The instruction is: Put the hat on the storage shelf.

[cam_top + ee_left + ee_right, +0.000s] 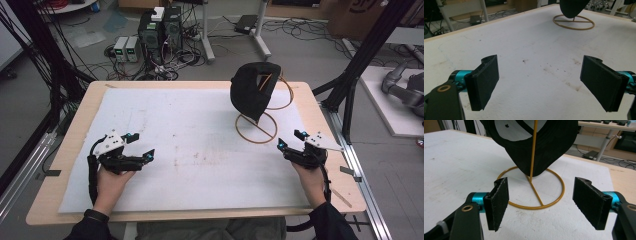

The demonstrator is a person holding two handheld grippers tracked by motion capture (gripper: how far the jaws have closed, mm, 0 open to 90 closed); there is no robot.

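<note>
Hovering released over the white-padded counter (190, 150), left gripper (136, 146) and right gripper (292, 140) hold nothing; black fabric cap (252, 90) hangs on its gold wire stand (256, 127) at one o'clock, likely awaiting a reach.

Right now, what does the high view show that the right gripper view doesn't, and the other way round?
The high view alone shows the person's hands, the left gripper and the computer towers on the floor beyond the table. The right gripper view alone shows the pale lining inside the black cap and its own pads up close, jaws apart. Both show the cap, its yellow wire stand and the white mat.
</note>
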